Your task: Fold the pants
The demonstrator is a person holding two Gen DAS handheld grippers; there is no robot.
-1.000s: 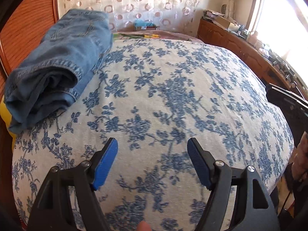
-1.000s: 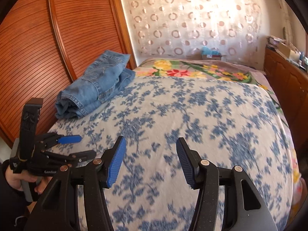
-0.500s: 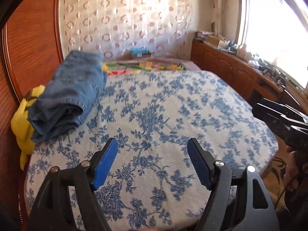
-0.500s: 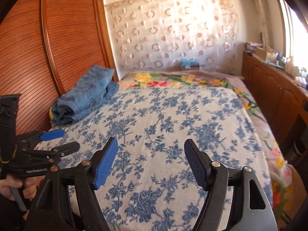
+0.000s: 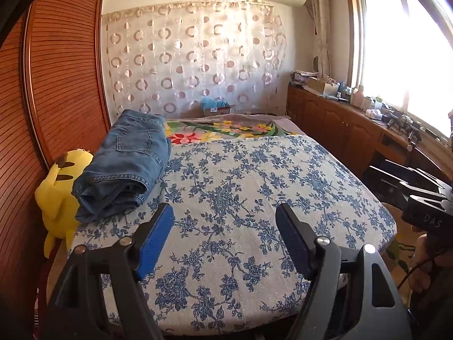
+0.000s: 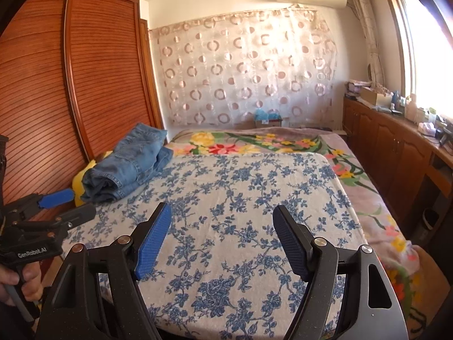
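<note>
One view alone shows yellow plush toy (image 5: 58,198) whole.

Daylight from the window (image 5: 402,56) at right blew out to white glare, while fisheye distortion bent the dark-vignetted edges of both sharp views.

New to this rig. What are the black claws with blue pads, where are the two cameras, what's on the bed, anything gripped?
Each claw is a handheld two-finger gripper that a person squeezes; there is no robot arm. A fisheye camera sits on each, looking along its fingers. One picture comes from the left gripper, the other from the right gripper. Both are open and hold nothing. On the blue floral bedspread lie folded jeans, against a yellow plush toy by the wooden wardrobe. In the right view, a hand holds the left gripper.
</note>
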